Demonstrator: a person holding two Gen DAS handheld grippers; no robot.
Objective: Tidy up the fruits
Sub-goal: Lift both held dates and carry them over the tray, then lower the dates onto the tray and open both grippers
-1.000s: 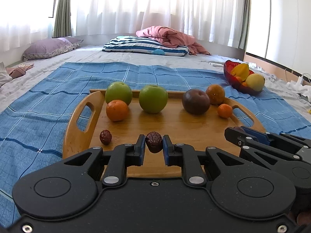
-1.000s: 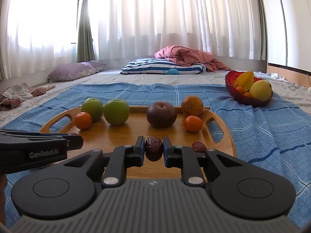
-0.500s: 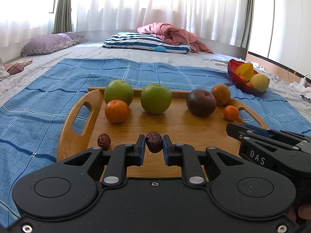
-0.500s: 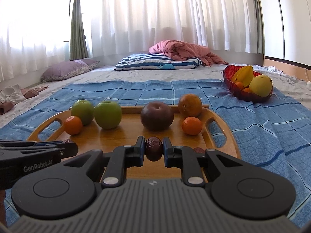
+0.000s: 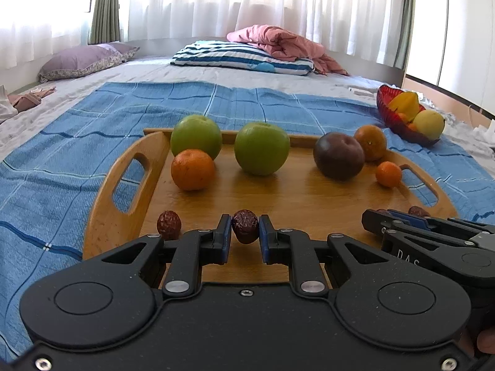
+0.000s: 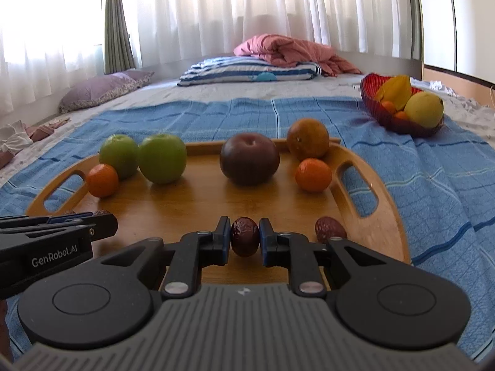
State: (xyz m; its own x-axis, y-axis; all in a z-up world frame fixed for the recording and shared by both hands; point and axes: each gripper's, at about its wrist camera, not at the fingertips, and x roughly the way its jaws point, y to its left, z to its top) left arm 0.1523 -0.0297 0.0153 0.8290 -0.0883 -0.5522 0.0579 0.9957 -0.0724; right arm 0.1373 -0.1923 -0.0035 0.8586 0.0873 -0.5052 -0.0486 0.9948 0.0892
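In front of me the bed (image 5: 173, 71) spreads wide under a pale sheet. A blue checked blanket (image 5: 62, 154) lies across its near part, and on that blanket sits my wooden tray (image 5: 102, 213), handles cut into its left and right ends. To the far right, a red bowl (image 6: 371, 105) of fruit rests at the blanket's edge. At the far end I see a striped folded quilt (image 5: 235, 57) with a pink duvet (image 5: 278, 41) bunched on it and behind it. A purple pillow (image 5: 83, 61) lies far left, with some crumpled clothing (image 6: 18, 139) at the left edge.
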